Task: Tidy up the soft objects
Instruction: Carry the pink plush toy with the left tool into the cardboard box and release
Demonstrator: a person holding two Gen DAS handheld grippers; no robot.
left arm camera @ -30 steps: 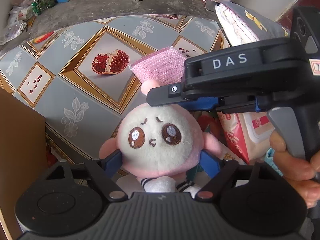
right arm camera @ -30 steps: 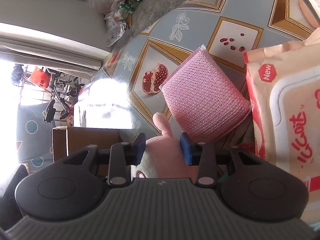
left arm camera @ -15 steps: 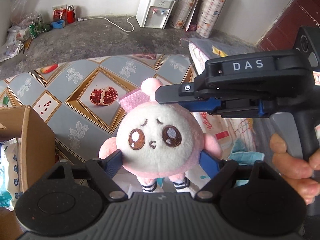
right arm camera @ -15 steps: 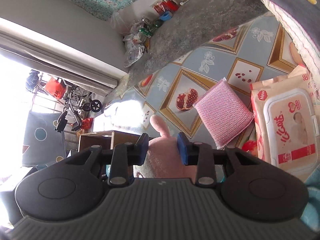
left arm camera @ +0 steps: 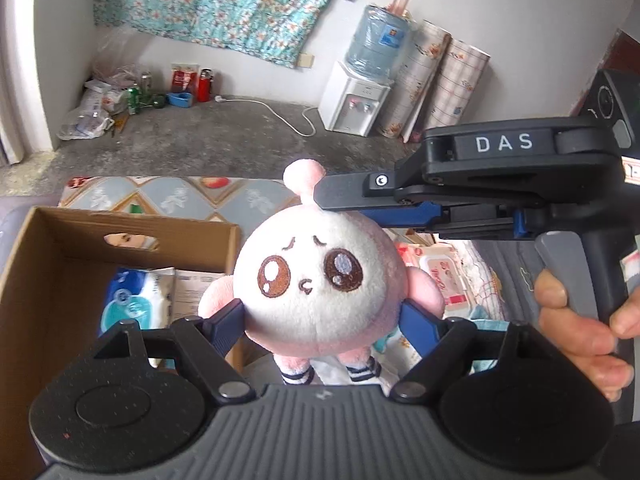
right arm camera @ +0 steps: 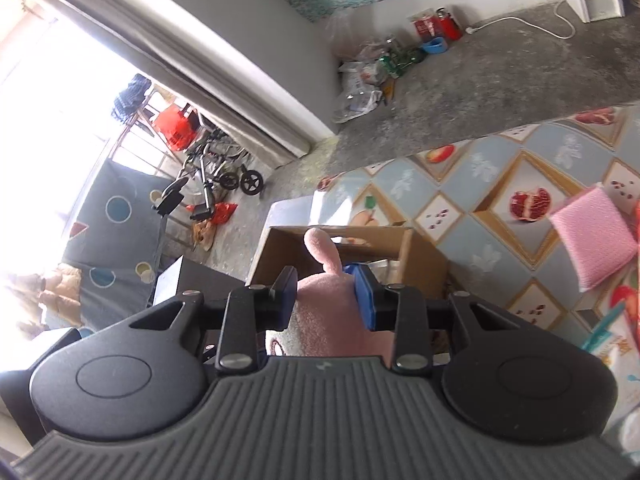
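A pink and white plush toy [left arm camera: 320, 280] with big brown eyes hangs in the air between both grippers. My left gripper [left arm camera: 320, 316] is shut on the two sides of its round head, its blue pads pressing into the fur. From the right, my right gripper [left arm camera: 352, 208] pinches the top of the head just below the pink ear knob. In the right wrist view that gripper [right arm camera: 325, 292] is shut on the pink fur of the plush [right arm camera: 332, 320]. An open cardboard box [left arm camera: 120, 224] lies below and left of the toy.
A blue and white pack [left arm camera: 136, 300] lies inside the box. A wet wipes pack [left arm camera: 444, 276] and a pink sponge cloth [right arm camera: 596, 236] rest on the pomegranate-patterned tablecloth [right arm camera: 500, 184]. A hand [left arm camera: 580, 320] grips the right tool's handle. A water dispenser [left arm camera: 356, 100] stands by the far wall.
Both grippers have risen with the plush toy off the table and carried it left. The cardboard box has come into view below it. Both grips hold.
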